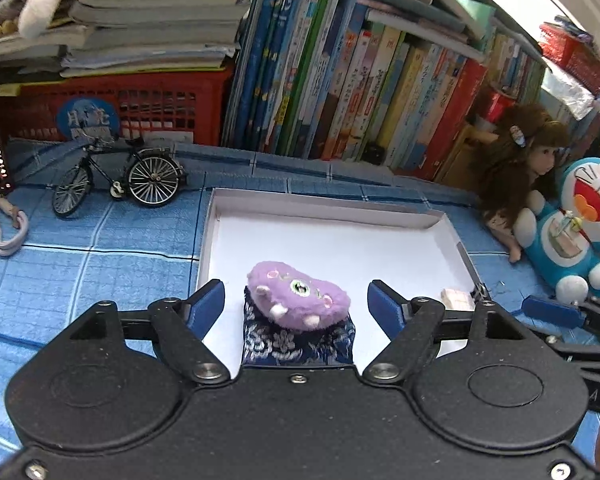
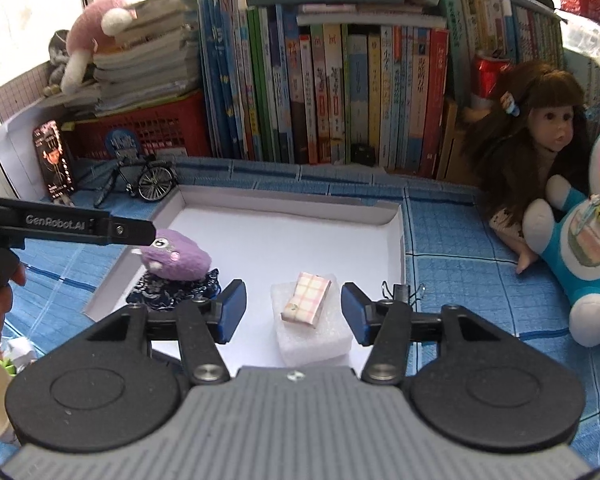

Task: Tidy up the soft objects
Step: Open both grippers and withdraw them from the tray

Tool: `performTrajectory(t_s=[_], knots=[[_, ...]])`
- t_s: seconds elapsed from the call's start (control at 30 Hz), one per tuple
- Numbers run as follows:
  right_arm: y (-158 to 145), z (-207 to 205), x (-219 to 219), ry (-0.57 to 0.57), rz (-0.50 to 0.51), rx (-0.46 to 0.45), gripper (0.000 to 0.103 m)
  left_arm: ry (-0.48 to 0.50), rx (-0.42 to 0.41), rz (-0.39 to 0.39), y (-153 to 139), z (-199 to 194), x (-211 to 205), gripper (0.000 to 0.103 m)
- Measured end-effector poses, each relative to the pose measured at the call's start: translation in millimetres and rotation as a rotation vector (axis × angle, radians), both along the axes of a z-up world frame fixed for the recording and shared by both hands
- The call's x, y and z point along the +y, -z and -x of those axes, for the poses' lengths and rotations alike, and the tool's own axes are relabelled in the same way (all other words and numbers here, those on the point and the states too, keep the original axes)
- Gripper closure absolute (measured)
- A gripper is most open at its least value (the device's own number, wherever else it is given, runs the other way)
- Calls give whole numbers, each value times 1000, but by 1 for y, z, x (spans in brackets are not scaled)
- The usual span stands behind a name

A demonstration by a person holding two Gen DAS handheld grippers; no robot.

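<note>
A purple plush toy (image 1: 298, 294) lies on a dark blue patterned pouch (image 1: 296, 340) inside a shallow white box (image 1: 332, 208). My left gripper (image 1: 296, 306) is open, its blue pads on either side of the plush, not touching it. In the right wrist view the plush (image 2: 176, 258) and pouch (image 2: 172, 292) sit at the box's left. My right gripper (image 2: 294, 312) is open around a small pink checked packet (image 2: 306, 298) that rests on a white foam block (image 2: 312, 328) in the box (image 2: 396, 232).
A doll (image 2: 540, 136) and a blue cat plush (image 2: 584, 240) sit right of the box. A model bicycle (image 1: 120, 178) stands left, before a red basket (image 1: 112, 108). Books (image 2: 340, 88) line the back. A binder clip (image 2: 402, 292) lies by the box corner.
</note>
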State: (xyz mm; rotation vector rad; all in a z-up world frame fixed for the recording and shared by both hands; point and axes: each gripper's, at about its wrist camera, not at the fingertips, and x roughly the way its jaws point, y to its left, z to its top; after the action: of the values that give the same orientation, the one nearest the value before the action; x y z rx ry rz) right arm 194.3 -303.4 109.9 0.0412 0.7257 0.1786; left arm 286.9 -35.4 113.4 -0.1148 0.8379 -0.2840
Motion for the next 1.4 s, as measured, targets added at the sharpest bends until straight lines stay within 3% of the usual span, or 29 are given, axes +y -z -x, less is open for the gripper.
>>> performTrajectory(t_s=[0.33,0.73,1.0,1.4], knots=[[-12,49,0,-25,11,-97,28,49,-84,19,-19,67,16,25],[-7,102,-4,-63,-1,-179,22,106,-126,43,-17,136,37,23],[2,129,-12,-86,21,-232,17,83,-131,70,-9,161,61,22],[30,147,-26,-66,61,-231,15,-8,-153,87,3,188,104,20]])
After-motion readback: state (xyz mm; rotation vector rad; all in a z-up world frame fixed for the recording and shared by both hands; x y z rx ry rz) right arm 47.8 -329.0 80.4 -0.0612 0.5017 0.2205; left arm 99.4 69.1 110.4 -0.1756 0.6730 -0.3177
